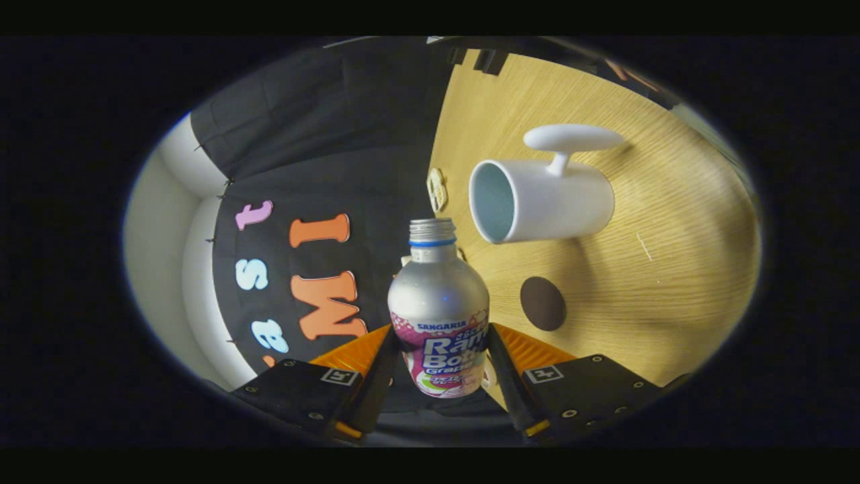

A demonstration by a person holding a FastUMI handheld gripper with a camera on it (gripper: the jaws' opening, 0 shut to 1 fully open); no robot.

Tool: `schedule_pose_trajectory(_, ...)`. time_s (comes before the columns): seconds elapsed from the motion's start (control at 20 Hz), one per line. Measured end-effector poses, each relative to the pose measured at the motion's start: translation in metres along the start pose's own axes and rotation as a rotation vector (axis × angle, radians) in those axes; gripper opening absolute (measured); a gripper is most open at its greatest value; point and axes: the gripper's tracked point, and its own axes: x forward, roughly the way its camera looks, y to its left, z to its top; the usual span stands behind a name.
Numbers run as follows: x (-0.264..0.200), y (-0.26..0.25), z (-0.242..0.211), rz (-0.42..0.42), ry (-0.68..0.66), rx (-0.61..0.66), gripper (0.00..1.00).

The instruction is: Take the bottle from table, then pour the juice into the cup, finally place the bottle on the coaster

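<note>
Now, silver uncapped bottle [438, 302] with purple label, clamped by gripper [440, 363], beside white cup [544, 200]

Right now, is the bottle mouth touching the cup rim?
Apart. In the gripper view, the bottle, clamped between the gripper fingers, has its mouth short of the cup rim, with wooden table showing between them.

Dim booth; warm glare on table [672, 222]; fisheye-bent edges; sharp centre
</note>
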Motion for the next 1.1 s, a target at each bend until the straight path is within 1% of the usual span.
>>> schedule_pose_trajectory(0.45, 0.01, 0.006, 0.0, -0.023, -0.008, 0.125, 0.74)
schedule_pose_trajectory(0.75, 0.012, 0.008, 0.001, -0.023, -0.01, 0.201, 0.75)
schedule_pose_trajectory(1.0, 0.016, 0.005, -0.001, -0.025, -0.011, 0.241, 0.75)
schedule_pose_trajectory(1.1, 0.014, 0.009, 0.0, -0.013, -0.008, 0.264, 0.74)
